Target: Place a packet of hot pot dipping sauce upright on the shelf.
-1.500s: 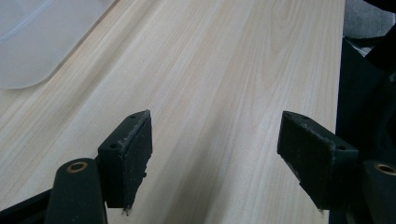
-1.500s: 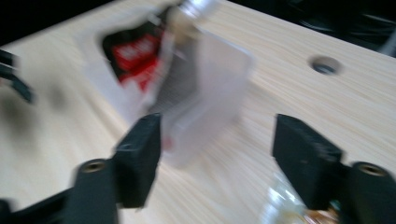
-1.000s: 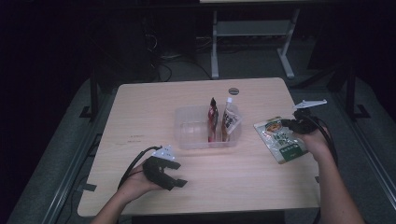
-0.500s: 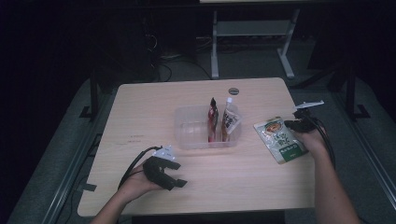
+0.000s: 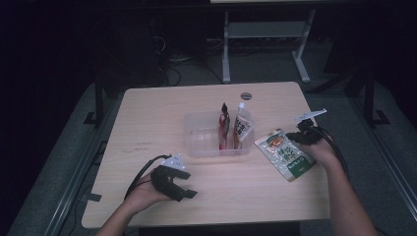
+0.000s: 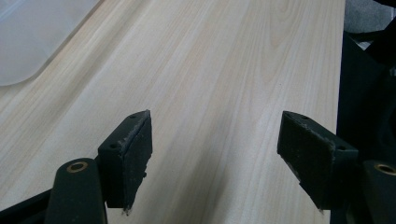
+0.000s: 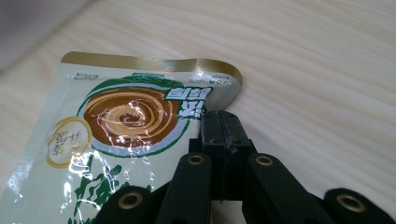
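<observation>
While the left gripper (image 6: pixel 212 154) gapes over pale grained wood table (image 5: pixel 162 113), the right gripper (image 7: pixel 223 128) is clenched beside a glossy flat pouch (image 7: pixel 121 135).

pouch (image 7: pixel 116 140): lower part cut off by the bottom edge of the right gripper view; one edge hidden behind the right gripper (image 7: pixel 222 128); print too small to read in the high view
pouch grip: jaws pressed together at its edge; whether they pinch the film cannot be told
tub (image 6: pixel 32 37): a blurred pale corner in the left gripper view, cut by the top and left edges
packets in tub (image 5: pixel 233 129): labels too small to read; bases blurred behind the wall
disc (image 5: pixel 246 95): too small to identify
room beyond table (image 5: pixel 147 118): dark, details lost
</observation>
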